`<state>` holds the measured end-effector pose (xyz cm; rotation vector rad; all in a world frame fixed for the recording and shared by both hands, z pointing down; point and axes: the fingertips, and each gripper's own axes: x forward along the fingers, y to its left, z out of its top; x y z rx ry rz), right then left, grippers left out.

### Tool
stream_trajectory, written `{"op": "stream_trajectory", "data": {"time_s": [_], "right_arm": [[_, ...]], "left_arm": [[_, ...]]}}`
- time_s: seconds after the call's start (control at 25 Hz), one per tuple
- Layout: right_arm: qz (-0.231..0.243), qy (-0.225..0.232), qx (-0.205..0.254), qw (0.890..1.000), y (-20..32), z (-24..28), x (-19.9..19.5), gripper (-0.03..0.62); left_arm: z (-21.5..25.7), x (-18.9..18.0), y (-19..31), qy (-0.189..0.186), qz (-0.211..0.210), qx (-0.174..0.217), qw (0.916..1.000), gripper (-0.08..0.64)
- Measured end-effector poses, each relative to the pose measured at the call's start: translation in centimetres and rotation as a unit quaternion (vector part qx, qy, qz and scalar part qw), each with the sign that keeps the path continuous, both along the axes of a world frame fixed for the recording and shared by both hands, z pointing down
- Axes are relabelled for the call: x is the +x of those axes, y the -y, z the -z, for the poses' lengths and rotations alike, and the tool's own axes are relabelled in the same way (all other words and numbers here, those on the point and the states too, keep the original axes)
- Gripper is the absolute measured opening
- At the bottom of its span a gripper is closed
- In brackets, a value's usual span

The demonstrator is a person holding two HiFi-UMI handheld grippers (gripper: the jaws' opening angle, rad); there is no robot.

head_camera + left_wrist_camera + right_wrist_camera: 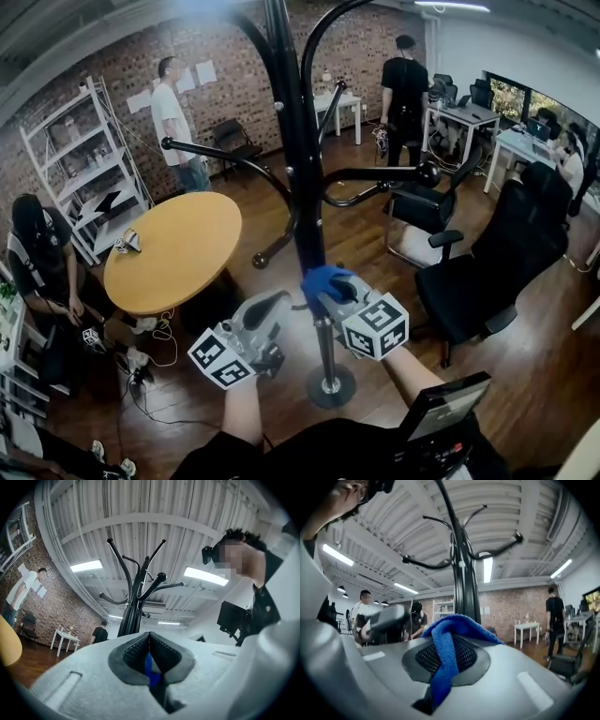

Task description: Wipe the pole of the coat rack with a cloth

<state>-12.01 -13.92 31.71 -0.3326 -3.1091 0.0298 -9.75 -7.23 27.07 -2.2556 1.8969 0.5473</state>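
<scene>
The black coat rack pole [305,187] rises in the middle of the head view from its round base [330,385]. A blue cloth [324,279] is bunched against the pole's lower part. My right gripper [336,296] is shut on it. In the right gripper view the cloth [454,623] drapes over the closed jaws [446,654], with the pole [465,588] just behind. My left gripper [279,303] sits just left of the pole, jaws together. A thin strip of blue cloth [149,666] shows between its pads [161,654].
Curved black hooks [225,157] stick out from the pole at several heights. A round yellow table [173,248] stands to the left and black office chairs [497,267] to the right. Three people stand or sit around the room, and white shelving [84,159] lines the brick wall.
</scene>
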Motion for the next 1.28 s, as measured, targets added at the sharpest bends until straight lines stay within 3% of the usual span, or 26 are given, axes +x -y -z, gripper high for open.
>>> {"op": "stream_trajectory", "data": {"time_s": [0.12,0.2,0.4,0.6,0.76,0.92,1.12,1.28], "right_arm": [[-0.005,-0.137,-0.023,0.99,1.0,-10.2,0.5,0.023],[-0.012,-0.188,-0.027,0.982,1.5,-13.9,1.5,0.023],[-0.031,-0.209,-0.035,0.977,3.1,-13.2,4.9,0.023],[-0.038,-0.219,-0.073,0.972,4.5,-13.5,7.6,0.023],[-0.053,-0.164,-0.098,0.98,5.2,-12.3,7.2,0.023],[-0.026,-0.077,-0.097,0.992,4.5,-8.4,5.3,0.023],[0.071,0.001,-0.111,0.991,4.5,-4.4,3.8,0.023],[0.17,0.039,-0.131,0.976,7.2,-2.1,3.0,0.023]], "left_arm": [[-0.4,0.1,0.6,-0.003,-0.006,-0.004,1.0,0.0],[-0.4,0.3,1.1,-0.005,-0.012,-0.006,0.9999,0.0],[-0.4,0.9,1.9,-0.004,-0.026,-0.008,0.9996,0.0],[-0.9,1.0,2.2,-0.006,-0.031,-0.013,0.9994,0.0],[-1.6,0.5,1.5,-0.01,-0.027,-0.016,0.9995,0.0],[-2.0,-0.3,1.4,-0.013,-0.007,-0.017,0.9997,0.0],[-2.3,0.6,3.5,-0.011,0.045,-0.026,0.9986,0.0],[-2.2,0.6,6.9,-0.009,0.147,-0.022,0.9888,0.0]]}}
